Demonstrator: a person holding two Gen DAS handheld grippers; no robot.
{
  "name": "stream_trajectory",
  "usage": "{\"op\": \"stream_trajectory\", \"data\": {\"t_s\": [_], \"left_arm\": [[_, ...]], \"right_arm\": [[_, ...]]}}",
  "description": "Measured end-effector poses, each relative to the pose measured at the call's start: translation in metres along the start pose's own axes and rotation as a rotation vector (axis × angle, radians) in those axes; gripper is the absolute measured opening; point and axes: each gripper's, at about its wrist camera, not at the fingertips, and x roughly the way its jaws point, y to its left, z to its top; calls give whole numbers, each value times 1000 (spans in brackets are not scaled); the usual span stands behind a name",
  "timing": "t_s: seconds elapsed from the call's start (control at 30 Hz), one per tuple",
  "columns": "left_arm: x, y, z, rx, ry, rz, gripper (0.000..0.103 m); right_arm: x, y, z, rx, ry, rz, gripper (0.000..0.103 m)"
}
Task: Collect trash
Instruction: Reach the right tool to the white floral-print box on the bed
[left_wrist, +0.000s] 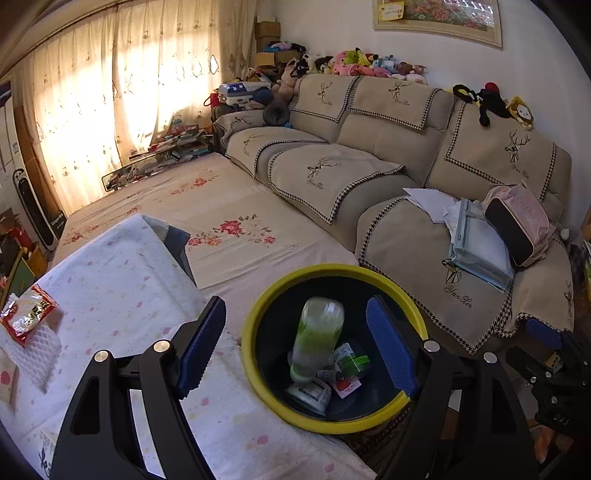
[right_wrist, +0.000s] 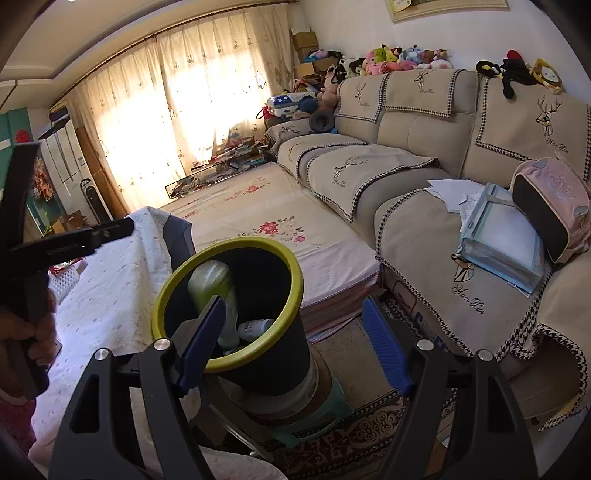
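Left gripper (left_wrist: 295, 343) wide open, holding nothing, hanging above the bin (left_wrist: 258, 384); its right finger overlaps the bin's yellow rim in the left wrist view. Right gripper (right_wrist: 295, 343) also wide open and empty, with the bin (right_wrist: 255, 354) just ahead between its fingers, left finger crossing the rim. Bin is black with a yellow-green rim, standing on a stool (right_wrist: 325, 417) on the patterned rug (right_wrist: 369, 424), right beside the counter (left_wrist: 129, 295) (white speckled cloth over it). Trash already inside: green bottle (left_wrist: 317, 336) leaning upright, a small green-labelled container (left_wrist: 351, 360), a white cup (left_wrist: 310, 395) and a red-and-white wrapper (left_wrist: 345, 386) at the bottom. On the counter at far left lies a red snack packet (left_wrist: 27, 314), resting on white foam netting (left_wrist: 35, 354), well apart from the bin. Beyond the bin: a floral sheet (left_wrist: 229, 206) spread flat, then a beige sofa (left_wrist: 388, 147) with papers (left_wrist: 428, 201), a blue folder (left_wrist: 480, 251) and a pink bag (left_wrist: 521, 221) on its near seat. Plush toys (left_wrist: 369, 64) line the sofa back; curtains (left_wrist: 110, 92) lit behind.
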Motion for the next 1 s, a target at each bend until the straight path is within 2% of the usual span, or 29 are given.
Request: {"op": "stream_trajectory", "data": {"t_s": [0.17, 0.3, 0.5, 0.67, 0.87, 1.0], "left_arm": [[-55, 39, -14, -52, -82, 44, 85], [-98, 86, -33, -117, -124, 102, 87], [-145, 170, -74, -235, -153, 277, 89], [-174, 249, -120, -372, -147, 393, 89], [-198, 334, -179, -492, -142, 535, 89], [-198, 375, -214, -553, -131, 571, 89]], "right_arm": [[5, 15, -1, -18, 13, 27, 72], [9, 35, 0, -48, 23, 62, 72], [15, 77, -3, -113, 45, 117, 72], [16, 117, -4, -177, 57, 163, 72], [20, 173, -9, -263, 83, 241, 72], [25, 216, -19, -334, 119, 322, 72]]}}
